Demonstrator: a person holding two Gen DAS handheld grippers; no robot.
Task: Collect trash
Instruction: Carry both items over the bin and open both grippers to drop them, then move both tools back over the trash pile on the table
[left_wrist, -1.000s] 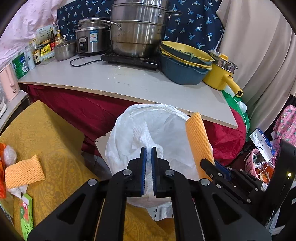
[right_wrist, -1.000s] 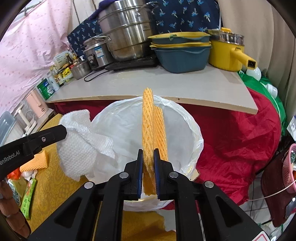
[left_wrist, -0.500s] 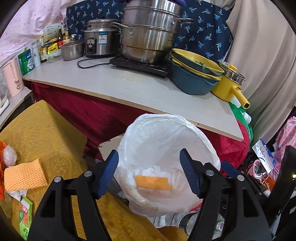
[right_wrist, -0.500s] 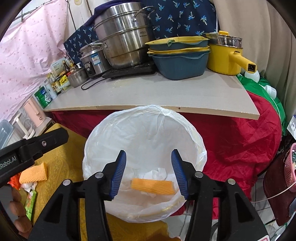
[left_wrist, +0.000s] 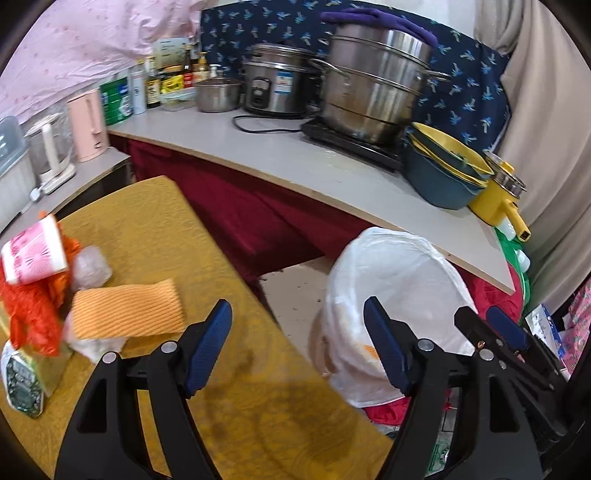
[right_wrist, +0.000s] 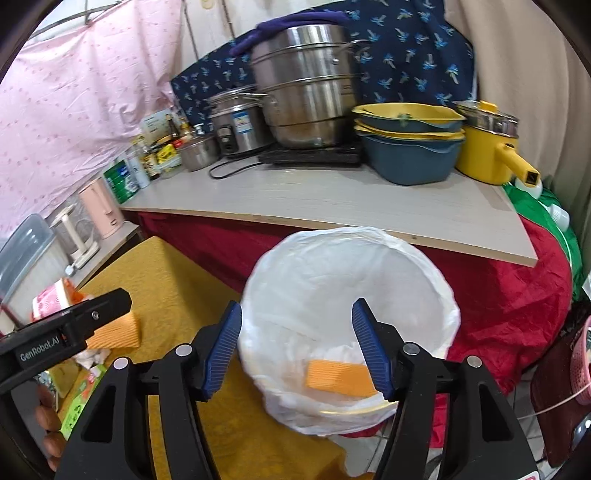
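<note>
A bin lined with a white bag stands beside the yellow-clothed table. An orange foam net and white paper lie inside it. My right gripper is open and empty just above the bin's near rim. My left gripper is open and empty over the table's edge, left of the bin. On the table to its left lie another orange foam net, a pink paper cup, an orange wrapper, crumpled clear plastic and a green packet.
A grey counter with red skirt runs behind the bin, carrying steel pots, a rice cooker, stacked bowls, a yellow pot and bottles. A pink kettle stands on the left.
Both grippers opened and dropped the orange net and the white paper into the bin. My left gripper then swung left toward the table's trash; the right stays over the bin.
</note>
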